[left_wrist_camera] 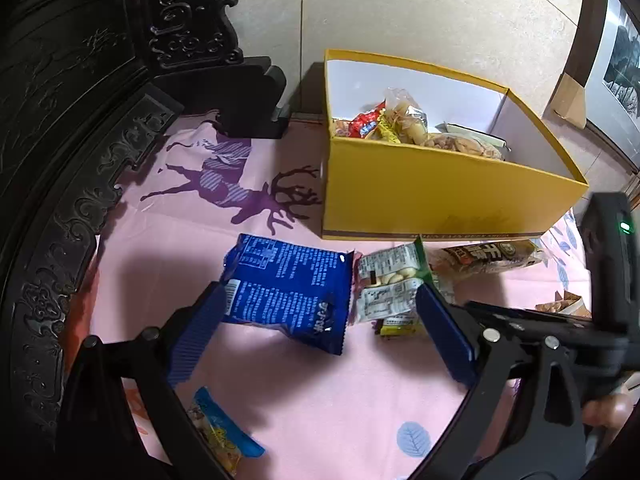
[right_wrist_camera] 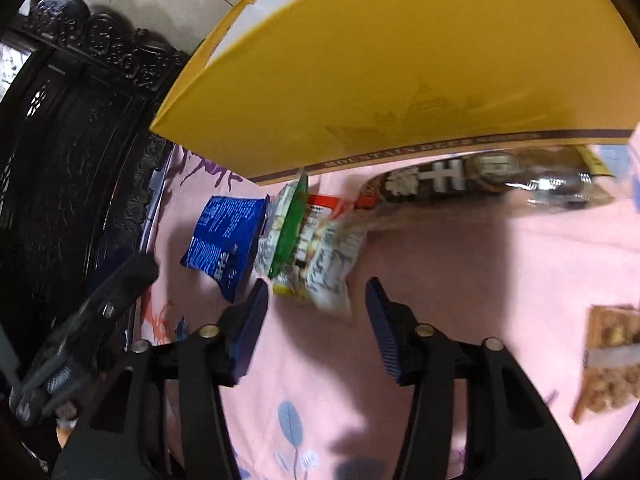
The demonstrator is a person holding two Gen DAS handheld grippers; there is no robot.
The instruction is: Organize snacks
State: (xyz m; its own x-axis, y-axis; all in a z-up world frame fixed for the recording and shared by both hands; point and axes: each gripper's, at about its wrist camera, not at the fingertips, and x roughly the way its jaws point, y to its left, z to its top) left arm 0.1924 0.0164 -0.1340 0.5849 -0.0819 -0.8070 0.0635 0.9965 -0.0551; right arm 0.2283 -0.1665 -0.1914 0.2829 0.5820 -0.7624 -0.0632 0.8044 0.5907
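Both grippers are held with pads apart and nothing between them, above snack packets on a pink cloth.

Left gripper (left_wrist_camera: pixel 320 320) is spread wide around, but not touching, a blue packet (left_wrist_camera: pixel 288 284); the right gripper (right_wrist_camera: pixel 316 312) is parted partway just short of a white-and-green packet (right_wrist_camera: pixel 316 256), which is blurred. Beside these, against the yellow box (left_wrist_camera: pixel 420 196), a dark-labelled packet (left_wrist_camera: pixel 484 258) is seen, smeared in the right wrist view. Several packets inside the box (left_wrist_camera: pixel 404 126) are half hidden by its wall. A blue-and-yellow packet (left_wrist_camera: pixel 224 432) is partly covered by the left finger. A brown packet (right_wrist_camera: pixel 612 364) is cut off at the frame edge. Carved dark furniture (left_wrist_camera: pixel 72 120) borders the cloth (left_wrist_camera: pixel 340 400).
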